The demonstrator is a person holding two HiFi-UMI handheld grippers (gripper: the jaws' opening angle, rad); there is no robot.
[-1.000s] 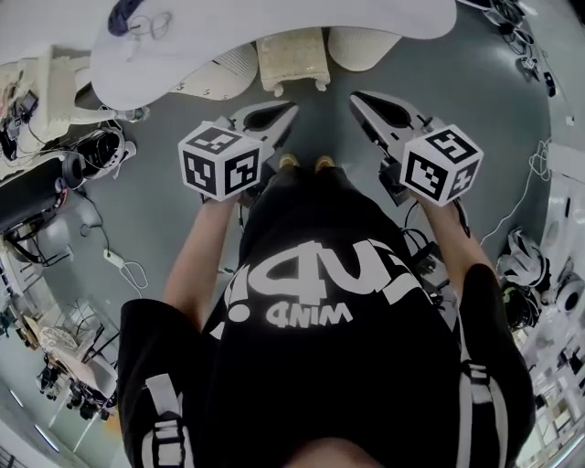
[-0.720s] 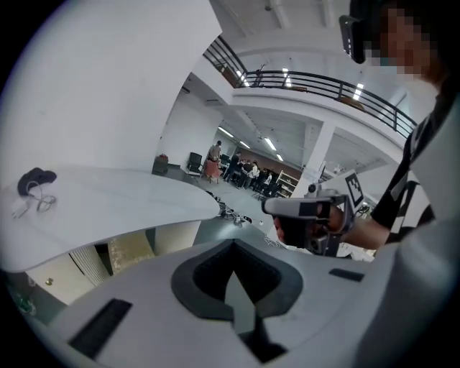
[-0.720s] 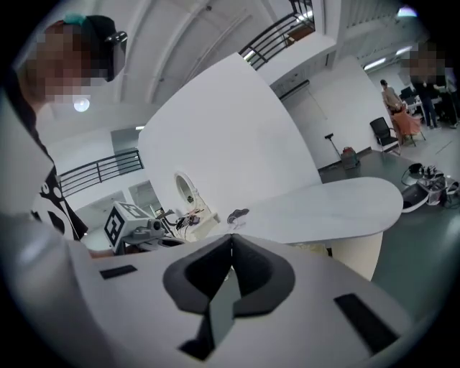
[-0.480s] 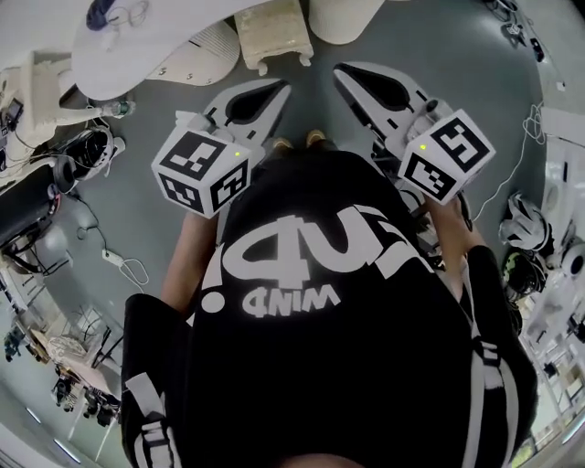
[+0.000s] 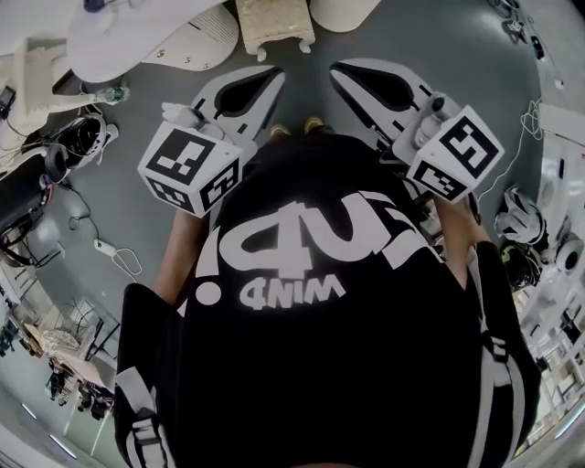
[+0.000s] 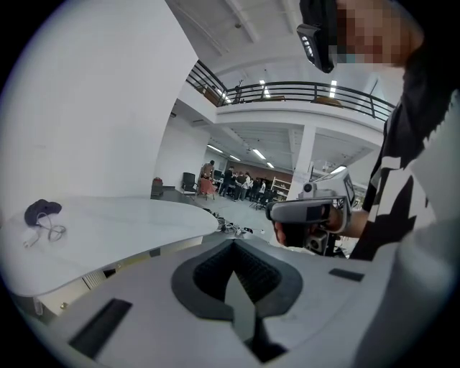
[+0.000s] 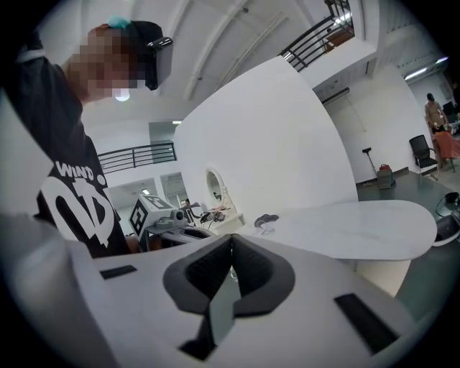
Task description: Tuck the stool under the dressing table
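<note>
Standing before the dressing table (image 5: 137, 32) with a tool in each hand, black printed shirt (image 5: 311, 347) filling the lower head view. Holds the left gripper (image 5: 277, 75) and the right gripper (image 5: 336, 69) side by side, both aimed toward the dressing table and raised off the grey floor (image 5: 439, 64). Shows, through the left gripper view, jaws pressed flat together with nothing between them; shows the same through the right gripper view, pads meeting on empty air. Finds the stool (image 5: 274, 23), cream with short legs, on the floor at the dressing table's front, just beside the edge of its white top and between two pale rounded shapes (image 5: 196, 50). Cannot tell how far under that top, with the head view's upper edge cutting the stool off. Touches the stool with neither gripper. Sees on the dressing table's top a small dark thing with a thin cord (image 6: 42, 212), and behind the dressing table a white wall (image 6: 93, 108).
</note>
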